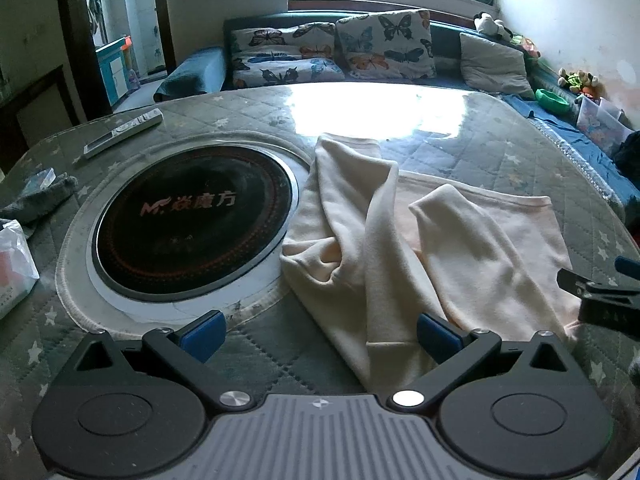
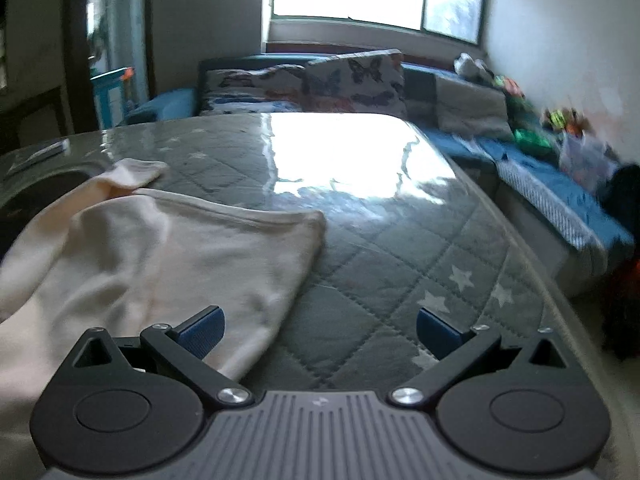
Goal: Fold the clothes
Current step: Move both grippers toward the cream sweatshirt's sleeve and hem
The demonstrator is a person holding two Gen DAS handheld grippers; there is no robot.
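A cream long-sleeved garment (image 1: 420, 248) lies rumpled on the quilted table cover, its sleeves folded over the body. My left gripper (image 1: 320, 336) is open, low over the near edge, with a sleeve cuff (image 1: 392, 344) lying between its blue fingers. My right gripper (image 2: 320, 334) is open and empty, over the garment's right edge (image 2: 256, 280). The right gripper also shows at the right edge of the left wrist view (image 1: 600, 292).
A round black induction hob (image 1: 196, 220) is set in the table left of the garment. A remote (image 1: 124, 130), a grey cloth (image 1: 40, 196) and a plastic bag (image 1: 12, 264) lie at the left. A sofa with butterfly cushions (image 1: 340, 48) stands beyond the table.
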